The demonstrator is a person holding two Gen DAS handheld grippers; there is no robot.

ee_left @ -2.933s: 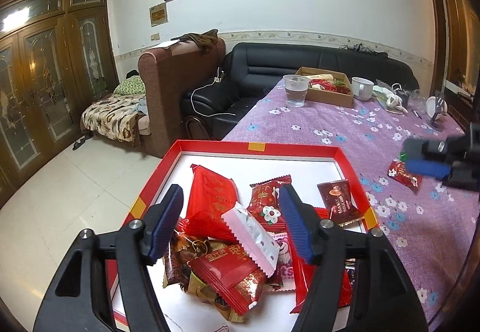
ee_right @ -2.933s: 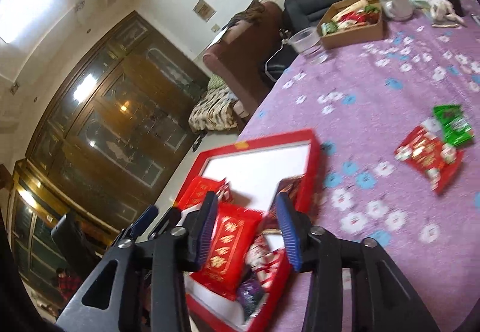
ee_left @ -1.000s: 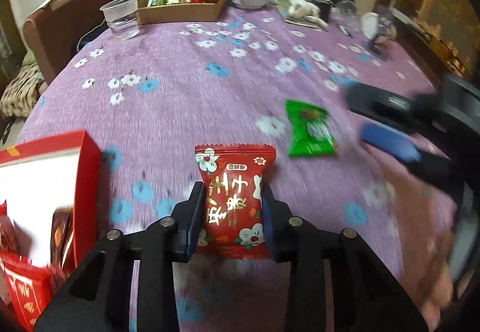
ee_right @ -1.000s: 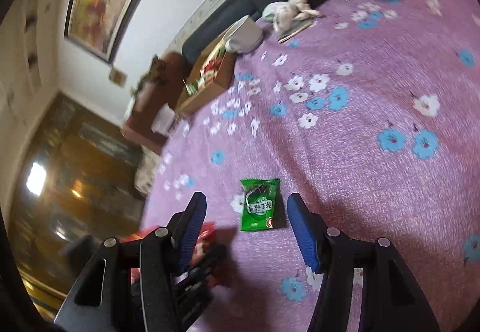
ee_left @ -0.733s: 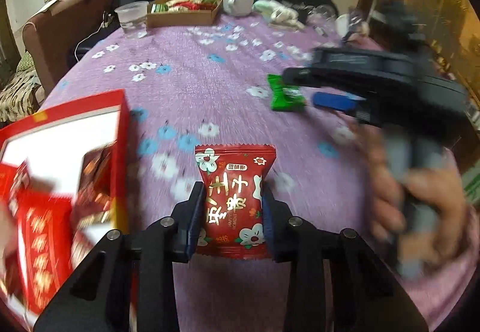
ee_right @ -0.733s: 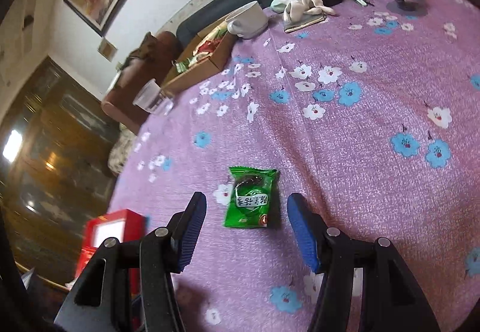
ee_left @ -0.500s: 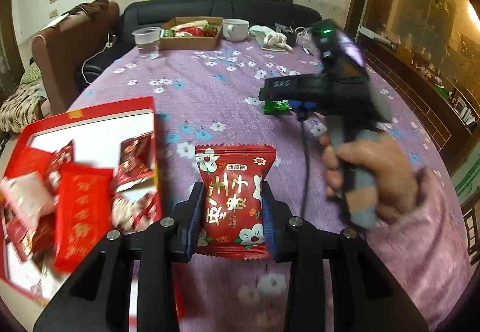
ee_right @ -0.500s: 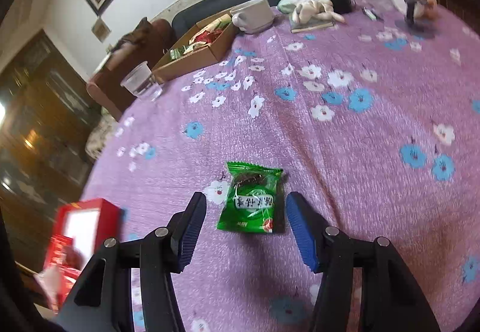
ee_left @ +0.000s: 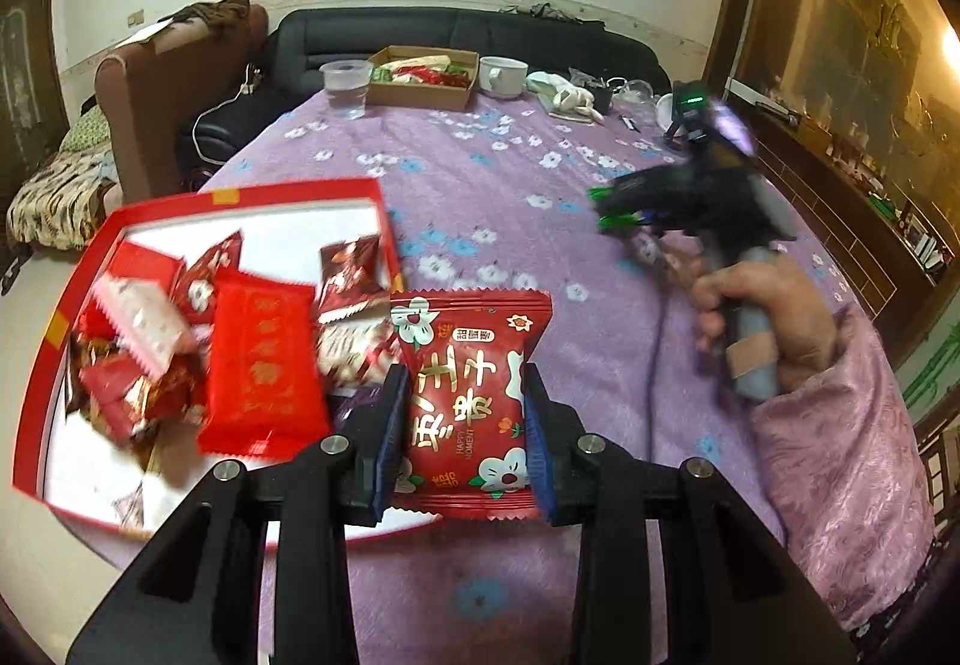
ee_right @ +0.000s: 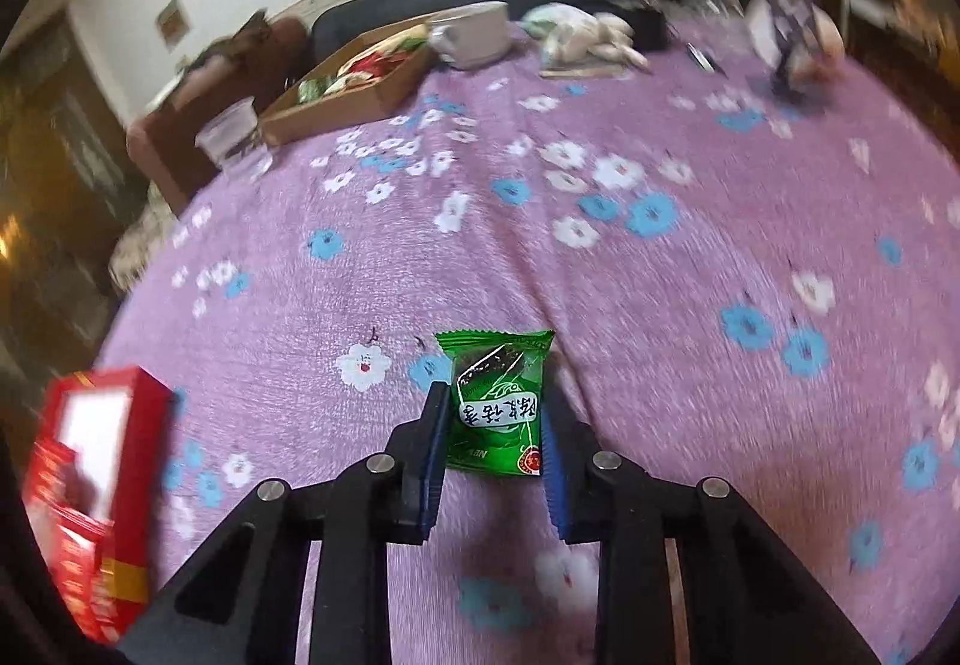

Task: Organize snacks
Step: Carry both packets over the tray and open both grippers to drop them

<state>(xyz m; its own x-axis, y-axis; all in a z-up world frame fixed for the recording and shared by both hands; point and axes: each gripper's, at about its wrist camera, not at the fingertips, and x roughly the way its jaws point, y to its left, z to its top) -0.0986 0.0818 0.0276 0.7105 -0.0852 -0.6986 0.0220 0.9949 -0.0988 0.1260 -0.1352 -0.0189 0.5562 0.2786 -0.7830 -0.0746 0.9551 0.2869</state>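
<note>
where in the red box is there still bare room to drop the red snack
Bare white floor shows along the far end of the red box, behind the brown packet, and in its near left corner. The middle is crowded with piled packets around the flat red packet.

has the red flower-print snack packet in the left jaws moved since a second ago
Yes. The red flower-print snack packet, clamped in the left gripper, was over the purple tablecloth right of the red cardboard tray; now it hangs above the tray's right edge, so it travelled leftward.
</note>
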